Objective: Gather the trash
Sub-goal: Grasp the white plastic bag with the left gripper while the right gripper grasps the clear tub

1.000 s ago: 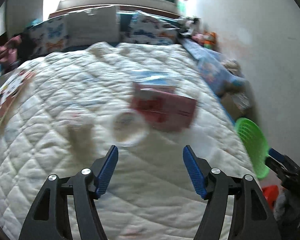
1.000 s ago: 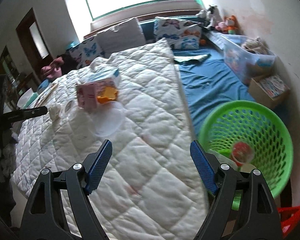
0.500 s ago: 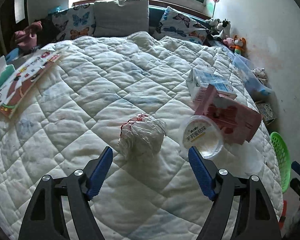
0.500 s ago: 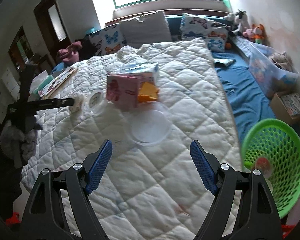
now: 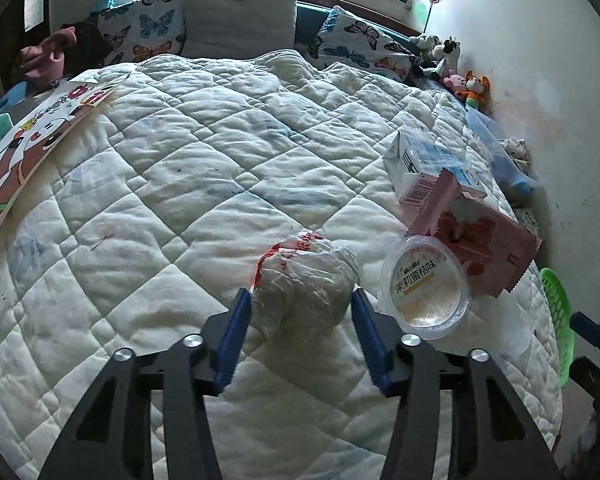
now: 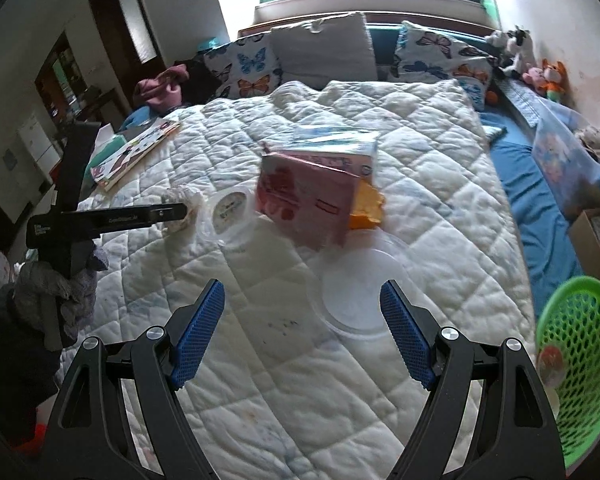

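A crumpled clear plastic bag (image 5: 300,284) with red print lies on the quilted white bed (image 5: 204,168) near its right edge; the left gripper (image 5: 300,316), half a second ago held back and wide, now brackets it, blue ribbed fingers (image 5: 236,332) touching its sides; beside it a round clear cup (image 5: 426,286) and a pink carton (image 5: 480,240); the right gripper (image 6: 300,332) gapes wide, empty, over a flat transparent lid (image 6: 360,292); a green mesh basket (image 6: 576,364) sits off the bed's right edge.

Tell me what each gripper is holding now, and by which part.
The left gripper brackets the crumpled plastic bag at its sides; whether it is clamped cannot be told. The right gripper holds nothing, open above the clear lid.
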Demonstrator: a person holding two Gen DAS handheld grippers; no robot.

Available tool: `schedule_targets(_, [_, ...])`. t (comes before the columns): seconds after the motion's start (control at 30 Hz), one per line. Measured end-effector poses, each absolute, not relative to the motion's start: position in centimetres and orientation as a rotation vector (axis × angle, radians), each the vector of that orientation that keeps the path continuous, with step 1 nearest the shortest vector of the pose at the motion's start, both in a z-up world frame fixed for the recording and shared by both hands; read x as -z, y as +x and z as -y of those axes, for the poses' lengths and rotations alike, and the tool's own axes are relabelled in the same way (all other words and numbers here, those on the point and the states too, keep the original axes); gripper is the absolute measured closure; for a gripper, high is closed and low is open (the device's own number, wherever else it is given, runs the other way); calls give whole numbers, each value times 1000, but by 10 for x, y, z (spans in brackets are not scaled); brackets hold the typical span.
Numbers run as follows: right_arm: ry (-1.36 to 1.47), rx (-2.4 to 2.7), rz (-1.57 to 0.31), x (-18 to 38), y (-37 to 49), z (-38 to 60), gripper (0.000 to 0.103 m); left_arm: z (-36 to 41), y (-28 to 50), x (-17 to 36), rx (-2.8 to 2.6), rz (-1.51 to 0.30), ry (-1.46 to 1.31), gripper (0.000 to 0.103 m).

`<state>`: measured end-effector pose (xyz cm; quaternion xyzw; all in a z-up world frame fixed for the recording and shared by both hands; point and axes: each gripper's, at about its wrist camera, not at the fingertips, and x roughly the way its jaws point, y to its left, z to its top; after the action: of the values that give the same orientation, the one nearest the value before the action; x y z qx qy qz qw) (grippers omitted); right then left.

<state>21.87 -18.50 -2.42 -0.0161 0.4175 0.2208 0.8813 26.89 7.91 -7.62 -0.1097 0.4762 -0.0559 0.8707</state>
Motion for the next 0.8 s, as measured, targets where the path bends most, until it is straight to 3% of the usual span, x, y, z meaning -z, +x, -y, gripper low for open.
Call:
schedule_targets(0.2, [-69, -517, -886, 31, 225, 150, 23, -84, 265, 71, 137, -978, -243, 64])
schedule_targets(0.8, [-185, -544, -944, 62, 273, 70, 23, -119, 243, 29, 142, -894, -264, 64])
